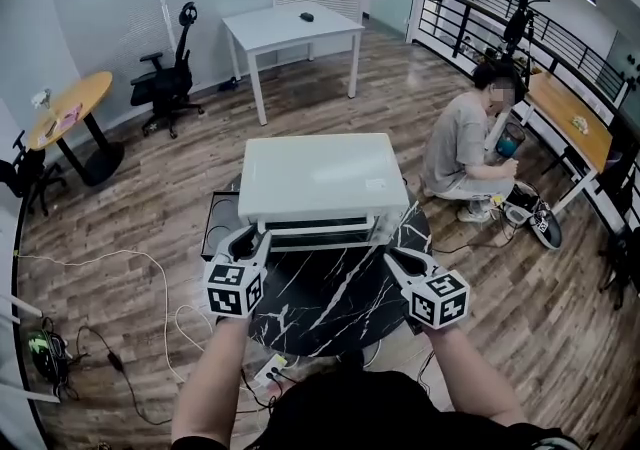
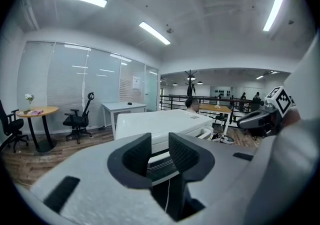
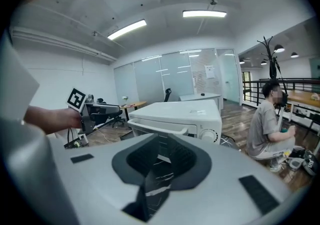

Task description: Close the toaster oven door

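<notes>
The toaster oven (image 1: 318, 176) stands on the far half of a round table (image 1: 330, 313), directly ahead of the person. It is a wide, low box of smooth matte white with rounded corners. Its long axis runs left to right across the head view, and its front faces the person. The door (image 1: 315, 234) lies along that front as a dark glassy strip. It looks raised against the body, though whether it sits fully home I cannot tell. A slim white bar handle (image 3: 159, 129) spans its upper edge, and a round ribbed knob (image 3: 210, 134) sits on the panel to its right.

The left gripper (image 1: 252, 241) hangs just before the oven's left front corner. Its ridged dark pads stand clearly apart with nothing clamped between them. The right gripper (image 1: 392, 254) is just off the right front corner. Its jaws are drawn close with a narrow slit left between them, through which only the tabletop shows, so it grasps nothing. Each carries a cube of black and white square markers.

The tabletop is glossy black stone, veined with thin white streaks. Around it spreads a wood plank floor (image 1: 150, 228) with loose cables (image 1: 130, 268) trailing to the left. A person (image 1: 465, 153) in a grey shirt crouches on the floor to the right. Farther off are a white rectangular desk (image 1: 292, 28), a black office chair (image 1: 170, 83) and a round wooden table (image 1: 70, 108).
</notes>
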Motion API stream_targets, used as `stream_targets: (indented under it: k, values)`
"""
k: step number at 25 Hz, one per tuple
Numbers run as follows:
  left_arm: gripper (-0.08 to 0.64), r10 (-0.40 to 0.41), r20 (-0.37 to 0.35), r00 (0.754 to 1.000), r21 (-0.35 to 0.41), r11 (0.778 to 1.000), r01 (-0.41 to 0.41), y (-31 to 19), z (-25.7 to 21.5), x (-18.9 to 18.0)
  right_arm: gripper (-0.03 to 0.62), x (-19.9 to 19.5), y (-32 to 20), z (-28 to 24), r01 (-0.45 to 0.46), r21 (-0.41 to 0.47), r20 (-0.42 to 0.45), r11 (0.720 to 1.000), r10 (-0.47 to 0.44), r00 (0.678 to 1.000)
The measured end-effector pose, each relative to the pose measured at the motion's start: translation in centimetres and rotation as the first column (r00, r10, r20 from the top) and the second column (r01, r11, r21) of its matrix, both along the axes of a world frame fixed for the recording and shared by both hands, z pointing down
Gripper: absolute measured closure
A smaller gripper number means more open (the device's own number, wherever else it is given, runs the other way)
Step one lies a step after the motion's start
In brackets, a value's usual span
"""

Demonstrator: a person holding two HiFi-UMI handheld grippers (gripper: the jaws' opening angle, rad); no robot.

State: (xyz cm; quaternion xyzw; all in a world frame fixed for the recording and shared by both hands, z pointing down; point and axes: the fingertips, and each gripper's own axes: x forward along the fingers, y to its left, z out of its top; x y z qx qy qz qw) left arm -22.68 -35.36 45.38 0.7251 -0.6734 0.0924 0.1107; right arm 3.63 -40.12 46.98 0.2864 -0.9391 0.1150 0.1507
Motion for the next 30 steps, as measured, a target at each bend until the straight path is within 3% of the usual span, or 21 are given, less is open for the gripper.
stream_targets:
  k: [12,15,23,27,30]
  values:
    - [0.487,0.058,0.008,0.998,0.071,0.996,-0.059,6.7,-3.7,3.0,0.586,1.4,4.7,-6.7,-0.027,0.132,0.038,0.991,0.023,0.999]
    - [0.506,0.072,0.04,0.997,0.085,0.994,-0.075,7.5,-4.8,3.4,0.586,2.1,4.8,-8.0,-0.025,0.155,0.057,0.988,0.016,0.998]
    - [0.523,-0.008,0.115,0.993,0.157,0.987,-0.011,7.7,-6.8,4.5,0.589,4.5,4.8,-10.7,-0.016,0.209,0.079,0.978,0.0,0.997]
    - [0.558,-0.06,0.048,0.997,0.191,0.98,0.05,8.0,-6.6,5.3,0.589,5.6,5.1,-10.1,-0.002,0.218,0.065,0.976,-0.012,0.998]
    - [0.558,-0.065,0.037,0.997,0.176,0.983,0.057,7.6,-6.2,5.8,0.589,6.1,4.8,-10.0,-0.002,0.212,0.077,0.977,-0.015,0.997]
